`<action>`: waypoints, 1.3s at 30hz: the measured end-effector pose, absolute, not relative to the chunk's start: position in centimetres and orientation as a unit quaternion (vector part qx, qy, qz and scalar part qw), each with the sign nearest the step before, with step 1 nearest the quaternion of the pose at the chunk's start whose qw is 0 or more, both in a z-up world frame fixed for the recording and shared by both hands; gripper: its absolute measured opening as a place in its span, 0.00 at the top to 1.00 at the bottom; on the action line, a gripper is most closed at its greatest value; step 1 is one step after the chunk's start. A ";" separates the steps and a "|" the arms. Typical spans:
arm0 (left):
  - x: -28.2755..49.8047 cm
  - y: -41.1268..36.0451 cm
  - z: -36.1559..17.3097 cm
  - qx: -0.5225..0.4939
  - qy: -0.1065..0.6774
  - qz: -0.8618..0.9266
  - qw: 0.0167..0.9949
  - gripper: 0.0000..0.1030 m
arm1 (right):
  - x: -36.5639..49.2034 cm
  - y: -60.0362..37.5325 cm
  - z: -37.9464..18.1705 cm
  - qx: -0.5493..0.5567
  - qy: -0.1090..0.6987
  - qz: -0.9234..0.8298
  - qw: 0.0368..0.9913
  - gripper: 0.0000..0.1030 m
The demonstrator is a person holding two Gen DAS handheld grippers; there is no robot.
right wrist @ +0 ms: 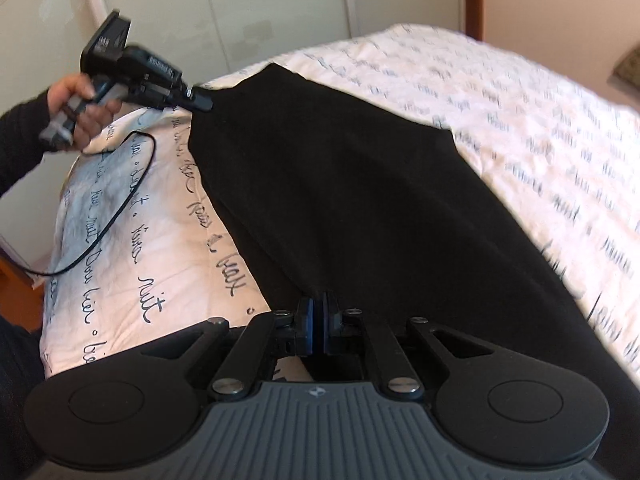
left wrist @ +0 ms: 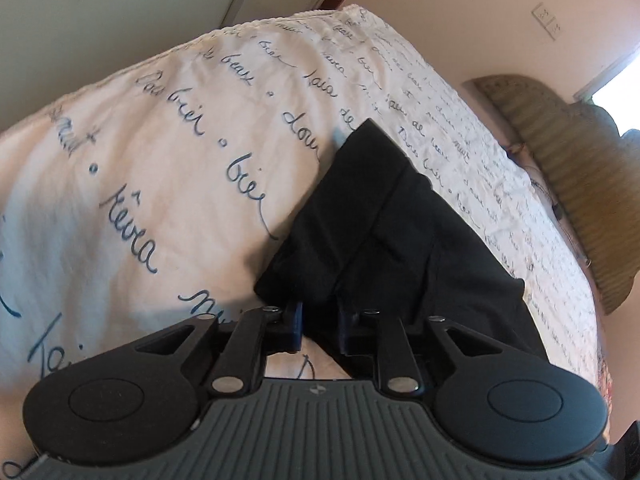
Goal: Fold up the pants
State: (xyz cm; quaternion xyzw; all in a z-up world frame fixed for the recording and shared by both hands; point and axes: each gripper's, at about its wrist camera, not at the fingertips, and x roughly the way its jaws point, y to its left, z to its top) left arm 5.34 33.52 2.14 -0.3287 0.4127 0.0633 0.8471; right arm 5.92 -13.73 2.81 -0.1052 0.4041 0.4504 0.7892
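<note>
The black pants [right wrist: 360, 184] lie spread over the bed's white script-printed cover [right wrist: 540, 120], reaching from its near edge toward the far edge. The right gripper [right wrist: 319, 326] has its jaws pressed together on the pants' near hem. The left gripper [left wrist: 320, 320] has its jaws slightly apart, with a bunched fold of the pants between them at the cloth's far corner.

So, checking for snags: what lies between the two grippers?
In the right wrist view, only the black pants span from the right gripper to the left gripper, over the bedspread.
</note>
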 end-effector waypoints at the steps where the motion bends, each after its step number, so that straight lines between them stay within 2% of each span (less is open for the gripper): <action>1: 5.0 33.5 2.1 -0.330 0.406 0.062 0.850 0.77 | 5.9 -13.8 2.3 -0.094 0.407 0.443 0.793 0.95; 4: 4.6 32.8 2.4 -0.302 0.395 0.054 0.866 0.76 | 5.5 -14.8 2.1 -0.031 0.406 0.417 0.813 0.91; 5: 4.4 32.5 2.5 -0.290 0.392 0.051 0.872 0.75 | 5.2 -15.5 2.2 -0.007 0.403 0.406 0.820 0.81; 6: 4.3 32.2 2.5 -0.280 0.389 0.049 0.876 0.71 | 4.9 -16.4 2.2 0.017 0.400 0.391 0.829 0.62; 7: 4.2 32.0 2.6 -0.274 0.387 0.047 0.879 0.70 | 4.6 -17.4 2.3 0.042 0.399 0.371 0.837 0.47; 8: 4.1 31.7 2.7 -0.266 0.385 0.046 0.883 0.68 | 4.3 -18.7 2.3 0.070 0.399 0.349 0.845 0.16; 9: 4.0 31.4 2.7 -0.259 0.382 0.046 0.886 0.66 | 3.9 -20.4 2.5 0.104 0.393 0.330 0.852 0.09; 12: 3.6 30.5 2.8 -0.241 0.373 0.044 0.895 0.60 | 2.8 -27.0 2.9 0.253 0.367 0.293 0.846 0.10; 17: 1.0 27.7 4.7 -0.168 0.363 0.075 0.913 0.59 | -0.3 -38.8 1.0 0.496 0.304 0.158 0.798 0.09; 20: -1.3 24.2 7.1 -0.080 0.323 0.091 0.939 0.59 | -1.7 -42.3 -1.3 0.568 0.307 0.097 0.758 0.09; 23: -2.1 20.1 8.9 -0.058 0.294 0.046 0.953 0.58 | -1.5 -42.2 -2.5 0.581 0.321 0.091 0.743 0.09; 26: -1.1 15.6 9.2 -0.111 0.304 -0.036 0.946 0.50 | -0.1 -40.1 -2.0 0.540 0.354 0.085 0.759 0.09; 29: 1.0 10.9 8.2 -0.214 0.338 -0.137 0.906 0.40 | 1.1 -38.5 -1.8 0.525 0.365 0.114 0.760 0.02; 33: 4.7 4.8 4.9 -0.350 0.413 -0.230 0.809 0.40 | 3.0 -35.9 -2.3 0.525 0.385 0.136 0.746 0.01; 37: 7.5 0.1 1.7 -0.420 0.473 -0.228 0.740 0.40 | 3.2 -35.2 -2.1 0.538 0.341 0.164 0.753 0.02; 39: 8.5 -1.2 0.1 -0.455 0.505 -0.210 0.703 0.40 | 3.7 -35.6 -2.8 0.556 0.343 0.155 0.741 0.02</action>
